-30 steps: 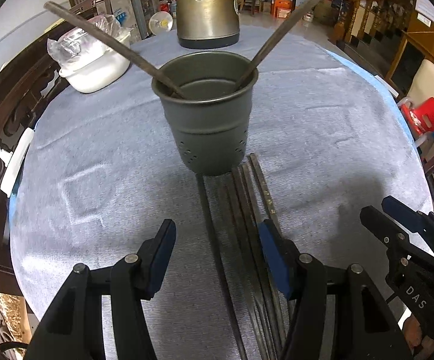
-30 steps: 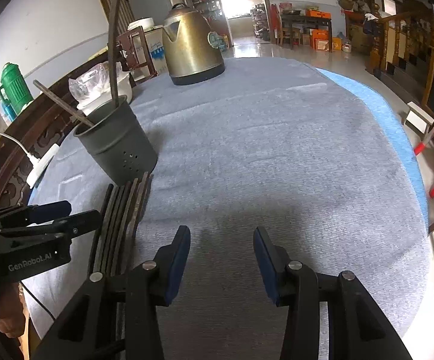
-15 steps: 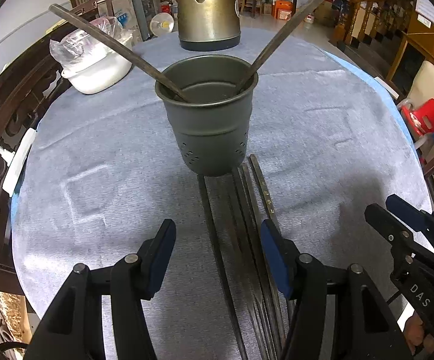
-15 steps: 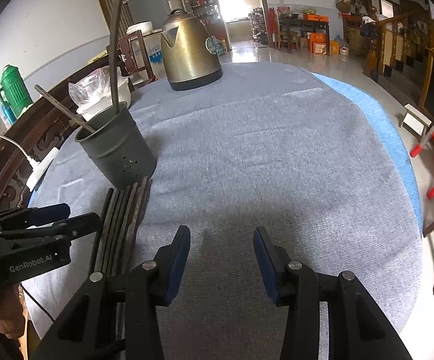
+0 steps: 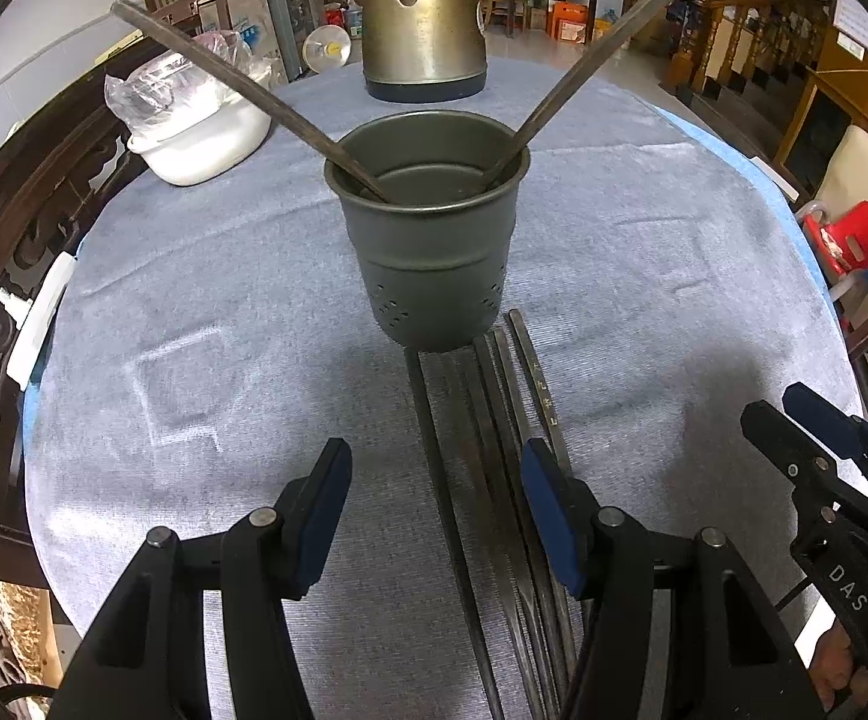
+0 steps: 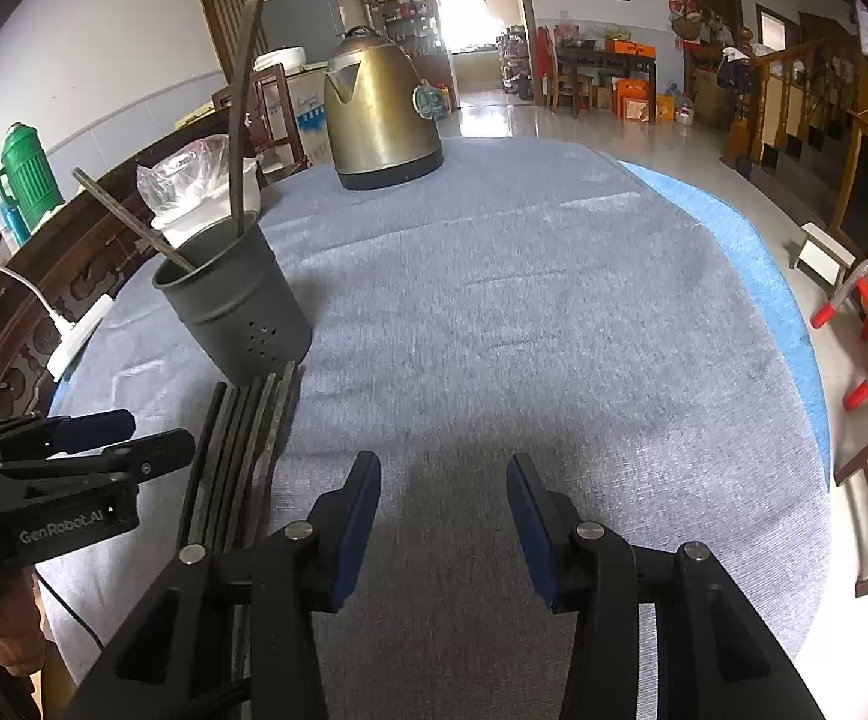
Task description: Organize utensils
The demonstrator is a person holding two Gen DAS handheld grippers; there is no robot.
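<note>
Nothing much has shifted: both grippers hover as before. Our left gripper [image 5: 434,495] tilts down over the chopsticks [image 5: 497,444] lying on the worktop [image 5: 194,300] just near of the cup [image 5: 431,240], jaws apart, empty. Right gripper [image 6: 443,510] too, over bare cloth. We should lower and pinch one stick only.

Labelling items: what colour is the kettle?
Brassy gold kettle with a dark base; right wrist view shows it best.

Matt grey metal holder [image 5: 431,252], dark chopsticks [image 5: 494,450], ribbed cloth [image 5: 194,300], glossy brass-coloured kettle [image 5: 425,18].
</note>
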